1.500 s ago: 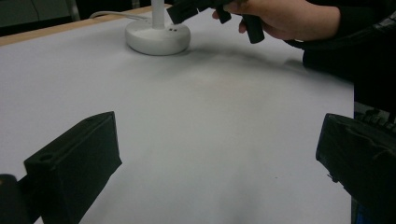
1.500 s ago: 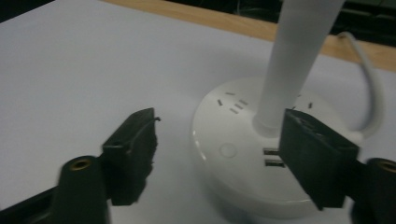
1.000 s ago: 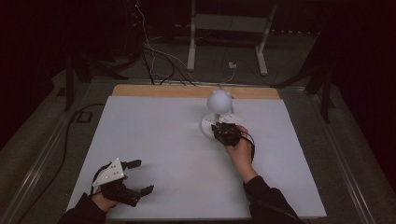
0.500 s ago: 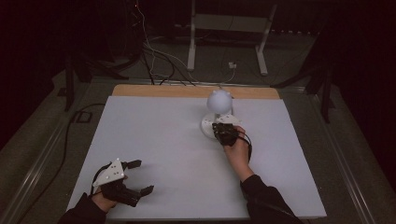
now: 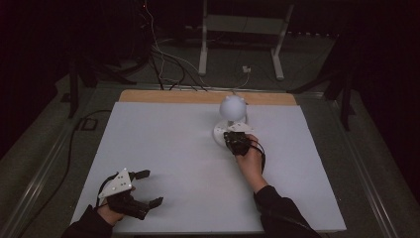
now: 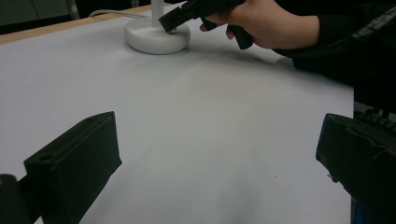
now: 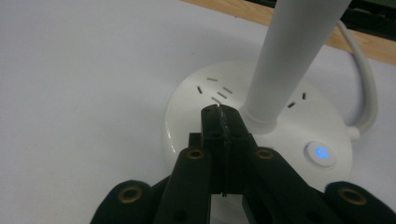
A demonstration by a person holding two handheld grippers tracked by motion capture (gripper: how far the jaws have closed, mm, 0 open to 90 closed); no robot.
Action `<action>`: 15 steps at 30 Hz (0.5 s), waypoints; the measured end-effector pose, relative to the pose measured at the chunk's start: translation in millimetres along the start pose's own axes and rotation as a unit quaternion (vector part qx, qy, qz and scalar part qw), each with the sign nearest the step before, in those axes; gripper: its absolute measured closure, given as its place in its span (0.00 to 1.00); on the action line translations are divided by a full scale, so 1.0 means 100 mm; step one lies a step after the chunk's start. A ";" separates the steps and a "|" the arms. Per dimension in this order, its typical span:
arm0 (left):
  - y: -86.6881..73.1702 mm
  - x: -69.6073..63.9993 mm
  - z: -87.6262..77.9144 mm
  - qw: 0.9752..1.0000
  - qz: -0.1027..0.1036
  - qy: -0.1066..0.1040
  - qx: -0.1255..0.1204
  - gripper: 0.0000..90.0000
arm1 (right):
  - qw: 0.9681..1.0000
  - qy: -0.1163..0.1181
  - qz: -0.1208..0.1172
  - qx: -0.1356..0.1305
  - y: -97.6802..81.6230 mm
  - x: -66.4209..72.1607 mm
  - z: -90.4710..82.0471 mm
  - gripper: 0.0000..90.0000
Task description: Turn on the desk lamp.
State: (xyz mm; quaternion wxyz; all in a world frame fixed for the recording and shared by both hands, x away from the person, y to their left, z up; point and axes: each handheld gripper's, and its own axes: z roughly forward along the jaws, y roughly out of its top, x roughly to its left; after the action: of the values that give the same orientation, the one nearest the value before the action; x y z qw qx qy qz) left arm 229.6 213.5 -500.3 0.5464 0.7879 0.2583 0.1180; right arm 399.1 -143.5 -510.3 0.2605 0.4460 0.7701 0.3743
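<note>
Now | right gripper (image 7: 219,112): matte black jaws pressed together, tips over the lamp base (image 7: 196,107), seemingly touching it | lamp (image 5: 232,106): smooth white plastic, round flat base, slim stem, globe head, far centre of white table (image 5: 163,144) | button (image 7: 320,152): glows blue | left gripper (image 5: 148,188): blocky jaws wide apart, near corner, empty

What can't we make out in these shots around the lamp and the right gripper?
- Contact: in the right gripper view the shut right gripper covers the spot on the lamp base below it; touching or hovering, cannot tell.
- Lamp head: cut off by the top edge in both gripper views.
- Button: glows blue; its marking is too blurred to read.
- Cord: leaves the frame; plug unseen.
</note>
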 end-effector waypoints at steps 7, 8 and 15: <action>0.00 0.00 0.00 1.000 0.000 0.000 -0.002 0.00 | 1.000 0.001 -0.004 0.002 0.01 0.02 0.01 1.00; 0.00 0.00 0.00 1.000 0.000 0.000 -0.003 0.00 | 1.000 0.002 -0.006 0.002 0.01 0.02 0.02 1.00; 0.00 0.00 0.00 1.000 -0.001 0.000 -0.002 0.00 | 1.000 0.002 -0.005 -0.001 0.00 0.02 0.02 1.00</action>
State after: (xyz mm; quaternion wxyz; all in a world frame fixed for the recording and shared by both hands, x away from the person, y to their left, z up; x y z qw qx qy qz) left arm 229.4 213.3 -500.2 0.5483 0.7864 0.2589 0.1178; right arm 399.8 -141.0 -512.0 0.2611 0.4414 0.7725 0.3743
